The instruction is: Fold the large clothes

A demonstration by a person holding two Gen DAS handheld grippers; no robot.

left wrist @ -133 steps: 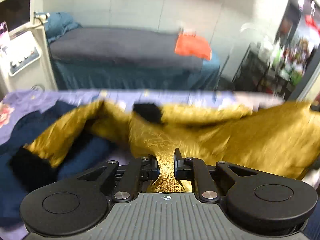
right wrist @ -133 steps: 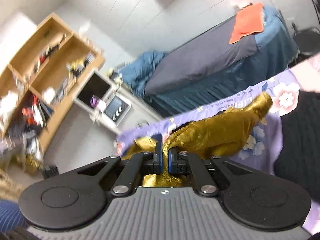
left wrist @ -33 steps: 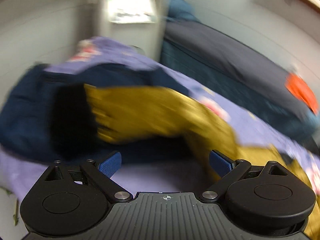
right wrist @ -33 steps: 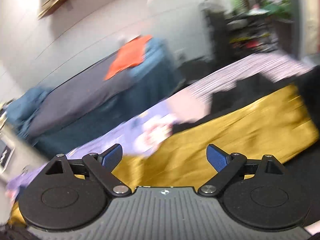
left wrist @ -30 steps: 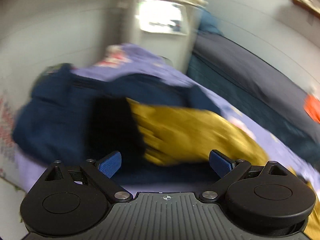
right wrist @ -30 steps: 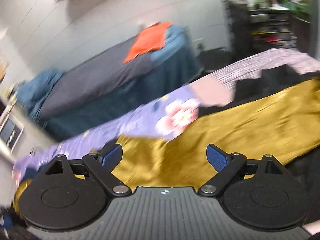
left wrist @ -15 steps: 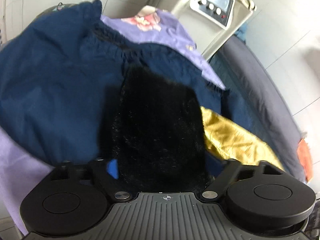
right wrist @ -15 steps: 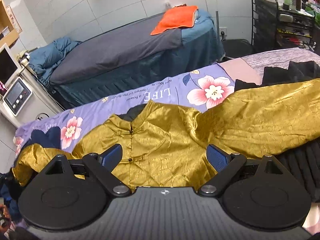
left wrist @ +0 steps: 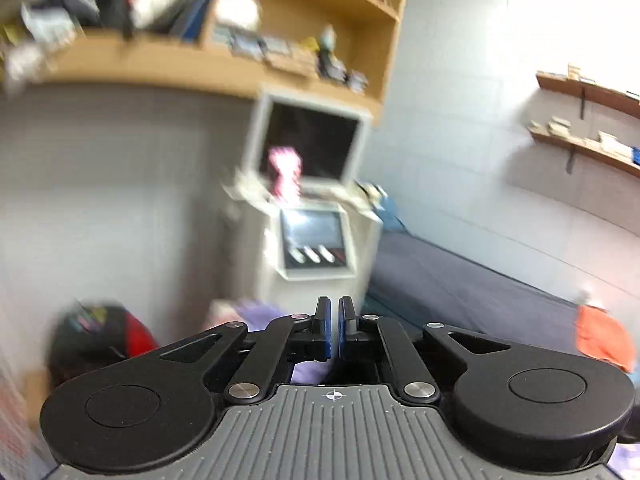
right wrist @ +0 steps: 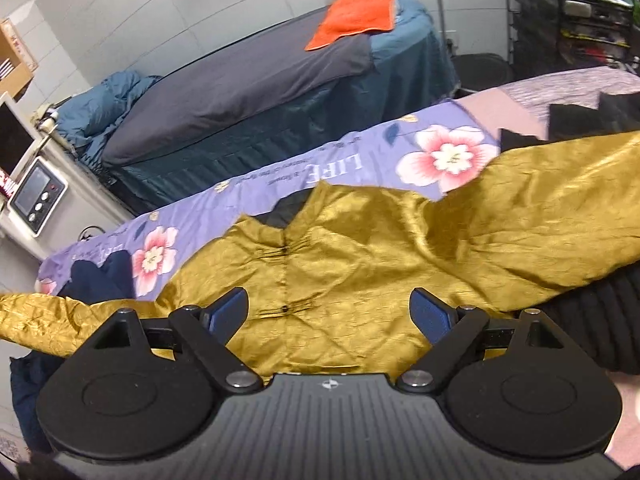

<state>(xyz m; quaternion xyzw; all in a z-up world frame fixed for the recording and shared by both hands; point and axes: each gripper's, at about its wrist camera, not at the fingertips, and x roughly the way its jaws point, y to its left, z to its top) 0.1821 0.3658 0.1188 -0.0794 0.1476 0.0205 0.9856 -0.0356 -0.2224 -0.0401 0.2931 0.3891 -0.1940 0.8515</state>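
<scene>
A gold satin jacket (right wrist: 360, 248) lies front up on the purple flowered sheet (right wrist: 304, 168), sleeves spread to the left (right wrist: 48, 320) and right (right wrist: 560, 208). My right gripper (right wrist: 330, 304) hovers over its buttoned chest. Its jaws stand wide and are closing slightly, and the pads press on nothing. In the left wrist view my left gripper (left wrist: 334, 320) is shut and points at the wall and shelf. The jacket is out of that view. No cloth shows between its pads. A dark patch sits low behind them, and I cannot tell what it is.
A navy garment (right wrist: 100, 276) lies under the left sleeve, a black ribbed one (right wrist: 592, 320) under the right. Beyond the sheet stands a bed with a grey cover (right wrist: 240, 80) and an orange cloth (right wrist: 352, 12). A white machine (left wrist: 312, 240) and wooden shelves (left wrist: 240, 60) fill the left.
My left gripper went from open around the black fur cuff to shut, rose and swung up toward the wall. The right gripper drew slightly closer over the jacket's chest.
</scene>
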